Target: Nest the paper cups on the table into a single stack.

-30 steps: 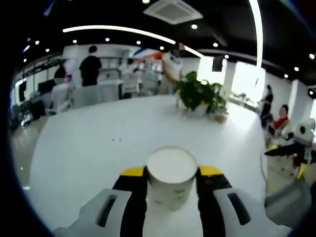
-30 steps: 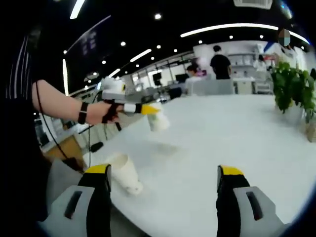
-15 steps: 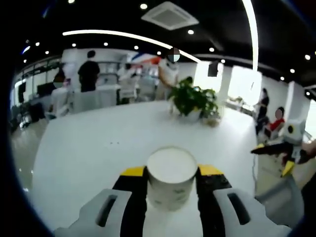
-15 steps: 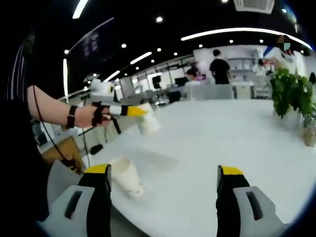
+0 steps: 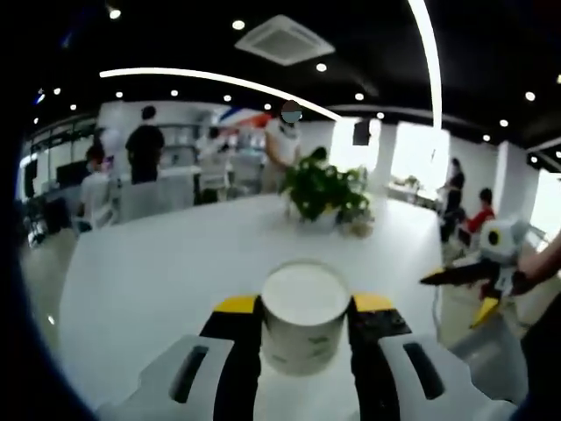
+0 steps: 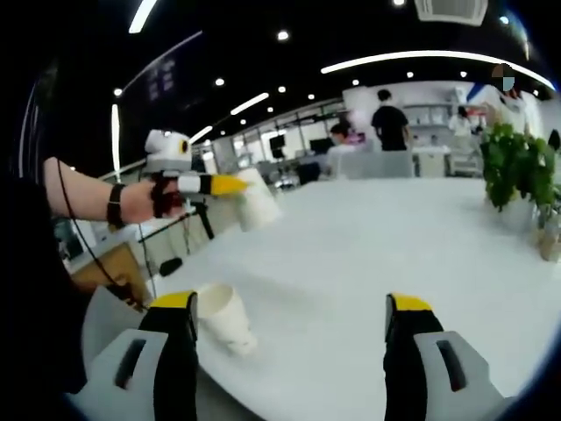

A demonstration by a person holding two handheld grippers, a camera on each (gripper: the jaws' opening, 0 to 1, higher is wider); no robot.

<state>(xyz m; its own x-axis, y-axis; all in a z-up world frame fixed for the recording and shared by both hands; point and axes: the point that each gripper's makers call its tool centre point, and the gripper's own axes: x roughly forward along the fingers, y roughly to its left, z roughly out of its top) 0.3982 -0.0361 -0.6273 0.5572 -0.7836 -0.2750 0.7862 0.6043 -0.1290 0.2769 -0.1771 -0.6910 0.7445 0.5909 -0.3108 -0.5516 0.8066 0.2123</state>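
While R gripper [image 6: 289, 329] stays open, L gripper [image 5: 305, 309] lifted cup [image 5: 305, 316] higher.

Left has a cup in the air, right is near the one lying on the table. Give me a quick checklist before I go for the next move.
1. Left gripper shut on the held cup: ok.
2. Held cup clear of the table: ok, lifted in the right gripper view.
3. Right gripper open and empty: ok.
4. Second cup between the right jaws: not ok, it lies on its side beside the left jaw.
5. Second cup's mouth direction for nesting: cannot tell.
6. Plant clear of the work area: ok.
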